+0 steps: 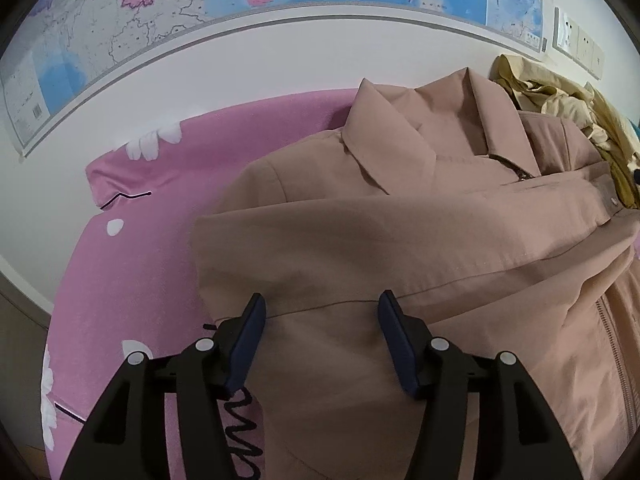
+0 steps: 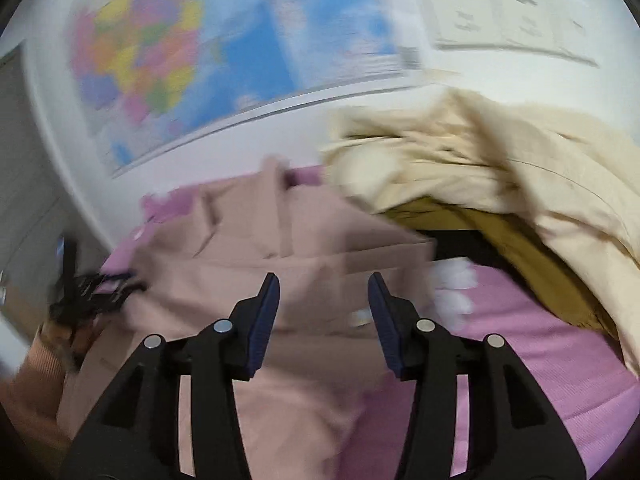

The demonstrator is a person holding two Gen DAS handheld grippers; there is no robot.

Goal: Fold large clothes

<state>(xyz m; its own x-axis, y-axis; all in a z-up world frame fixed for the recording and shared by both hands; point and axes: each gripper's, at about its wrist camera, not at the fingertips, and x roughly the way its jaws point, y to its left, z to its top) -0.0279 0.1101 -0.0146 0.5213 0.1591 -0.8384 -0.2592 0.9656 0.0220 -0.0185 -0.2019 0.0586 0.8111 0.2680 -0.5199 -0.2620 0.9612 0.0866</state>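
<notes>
Jacket: dusty-pink woven cloth, matt, smooth, light creases; metal zip at 4 o'clock, dull.
Sheet: pink cloth, matt, soft-looking, white flower print.
Pile at 2 o'clock in right view: cream and mustard cloth, matt, crumpled.
Map: paper, slight sheen.
Wall: white, matt, smooth.
Left gripper: black matt plastic, navy ribbed pads, shiny metal pins.

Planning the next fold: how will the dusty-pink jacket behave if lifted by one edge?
The dusty-pink jacket looks thin and creased, so it would probably droop rather than hold shape. Its folded-over sleeve lies loose and may slide off. The zipper and collar likely stay somewhat stiffer.
</notes>
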